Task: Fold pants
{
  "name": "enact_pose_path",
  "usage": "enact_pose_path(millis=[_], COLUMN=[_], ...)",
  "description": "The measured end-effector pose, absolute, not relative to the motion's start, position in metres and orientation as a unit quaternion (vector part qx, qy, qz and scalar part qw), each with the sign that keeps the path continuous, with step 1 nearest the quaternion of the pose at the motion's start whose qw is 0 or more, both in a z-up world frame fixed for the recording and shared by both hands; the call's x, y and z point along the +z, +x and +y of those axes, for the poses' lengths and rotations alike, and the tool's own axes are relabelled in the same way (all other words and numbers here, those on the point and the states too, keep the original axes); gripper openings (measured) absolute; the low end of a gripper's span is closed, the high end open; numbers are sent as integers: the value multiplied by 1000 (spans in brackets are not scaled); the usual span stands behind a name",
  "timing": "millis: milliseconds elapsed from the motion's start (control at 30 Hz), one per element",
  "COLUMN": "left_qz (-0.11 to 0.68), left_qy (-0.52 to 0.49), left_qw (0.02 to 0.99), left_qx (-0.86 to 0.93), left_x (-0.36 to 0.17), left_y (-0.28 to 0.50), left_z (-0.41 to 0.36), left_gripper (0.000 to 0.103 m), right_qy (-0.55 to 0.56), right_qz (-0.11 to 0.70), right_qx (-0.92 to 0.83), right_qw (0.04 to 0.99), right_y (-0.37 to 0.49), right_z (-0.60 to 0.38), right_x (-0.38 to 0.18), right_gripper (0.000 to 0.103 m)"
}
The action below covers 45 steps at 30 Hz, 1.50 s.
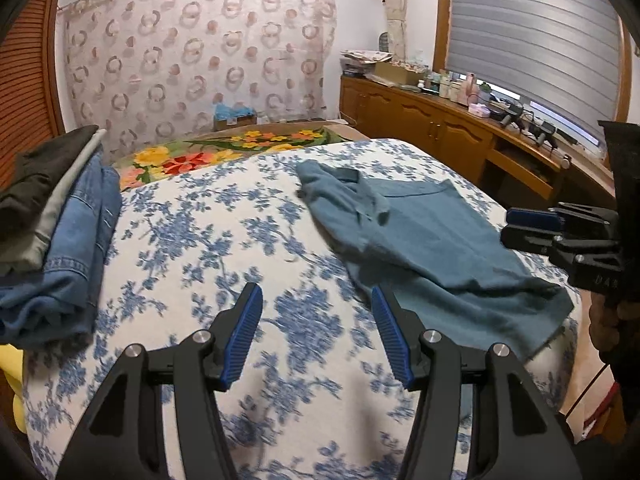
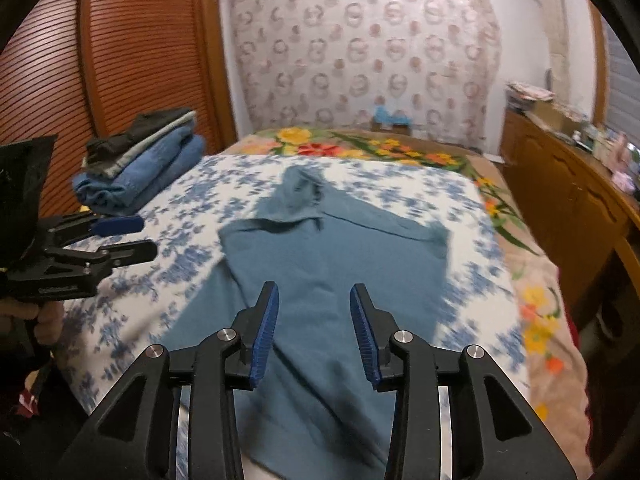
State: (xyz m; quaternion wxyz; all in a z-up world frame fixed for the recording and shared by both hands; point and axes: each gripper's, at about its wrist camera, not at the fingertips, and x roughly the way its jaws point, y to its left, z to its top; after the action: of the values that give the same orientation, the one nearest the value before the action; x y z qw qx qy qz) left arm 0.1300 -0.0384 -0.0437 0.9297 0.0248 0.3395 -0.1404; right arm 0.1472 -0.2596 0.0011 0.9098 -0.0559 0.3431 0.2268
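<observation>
Teal-blue pants [image 1: 432, 240] lie loosely spread on the bed, one end bunched toward the far side; they also show in the right wrist view [image 2: 336, 264]. My left gripper [image 1: 318, 304] is open and empty, hovering above the floral bedspread just left of the pants' near edge. My right gripper [image 2: 314, 300] is open and empty, hovering over the middle of the pants. The right gripper also shows at the right edge of the left wrist view [image 1: 520, 226], and the left gripper at the left of the right wrist view [image 2: 142, 236].
A stack of folded clothes, denim under grey and dark items [image 1: 60, 232], sits on the bed's left side [image 2: 140, 168]. The blue-flowered white bedspread [image 1: 224, 240] covers the bed. A wooden sideboard [image 1: 460, 128] with clutter runs along the right wall; a slatted wooden door [image 2: 120, 60] stands on the left.
</observation>
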Motion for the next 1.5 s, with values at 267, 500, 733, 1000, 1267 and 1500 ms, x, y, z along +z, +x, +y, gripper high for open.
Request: enact_pose_path(millis=[267,500,733,1000,1267,1500], left_qz=[346,350,361,370,375,383], left_qy=[19,17,11,22,38,51], left_qw=[929,928,924,919,912,905], left_qx=[-130,-126,-125,-136,-160,-176], left_x=[-46,-48,-54,-54,-55,-56], left_y=[145,155,162,170,183,197], left_z=[-21,-10,-2,-13,-43,-68], left_gripper=[56,56,56,56,56,56], right_qy=[-68,-85,-97,-97,-75,-69], right_qz=[366,388,418,418,394,404], right_qx=[267,297,311,313,287,244], right_qw=[889,869,848,847,870,879], right_y=[185,204,216,226,240,261], right_z=[-215,-181,-163,-170,-215,-263], right_x=[-6,-15,-32,-32,-9,-14], right_gripper=[37,40,40,8,7,7])
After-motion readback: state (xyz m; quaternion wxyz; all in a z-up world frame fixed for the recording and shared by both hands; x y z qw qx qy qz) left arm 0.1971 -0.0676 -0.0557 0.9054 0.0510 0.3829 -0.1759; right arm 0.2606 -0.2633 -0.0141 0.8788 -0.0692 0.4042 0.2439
